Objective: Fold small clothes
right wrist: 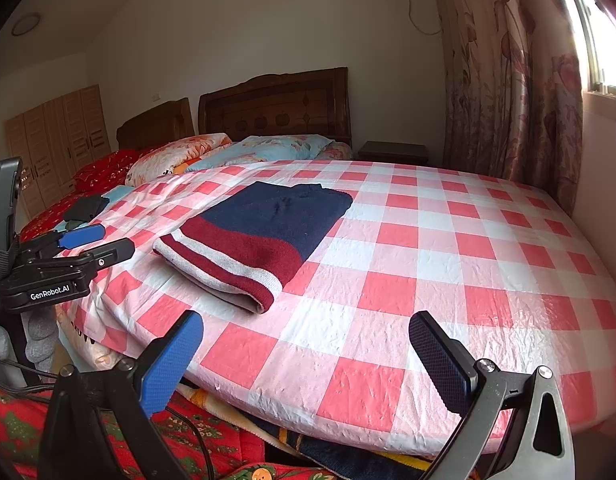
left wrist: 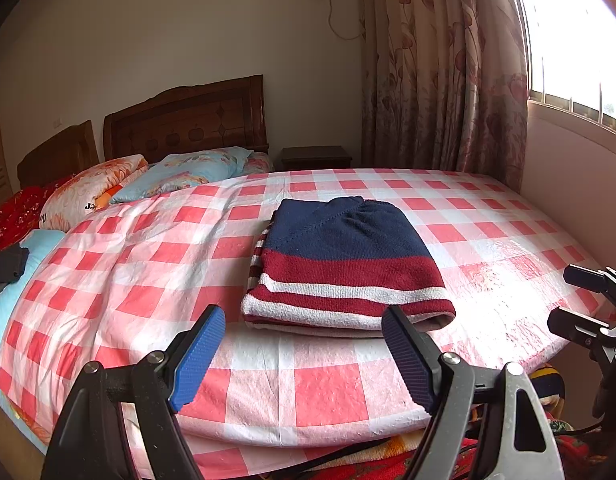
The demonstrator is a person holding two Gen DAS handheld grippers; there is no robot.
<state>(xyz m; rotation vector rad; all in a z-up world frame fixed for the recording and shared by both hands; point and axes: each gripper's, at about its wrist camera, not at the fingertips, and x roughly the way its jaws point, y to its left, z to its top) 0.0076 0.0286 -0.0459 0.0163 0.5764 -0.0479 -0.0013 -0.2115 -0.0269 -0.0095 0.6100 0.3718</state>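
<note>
While pillows crowd the wooden headboard at far left, a folded knit sweater, navy with maroon and white stripes, lies on the crinkled checked cloth; left gripper and right gripper hover released, empty.

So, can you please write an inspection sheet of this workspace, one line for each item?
Surface: red-and-white checked cloth covers the round table.
Job's things: striped garment lies folded on it.
Clutter: dark bundle on the bed at left.
Grippers: left gripper open, empty; right gripper open, empty.
Cables: black cable under the table edge; wall cord.
Surroundings: pillows, headboard, floral curtain.
</note>
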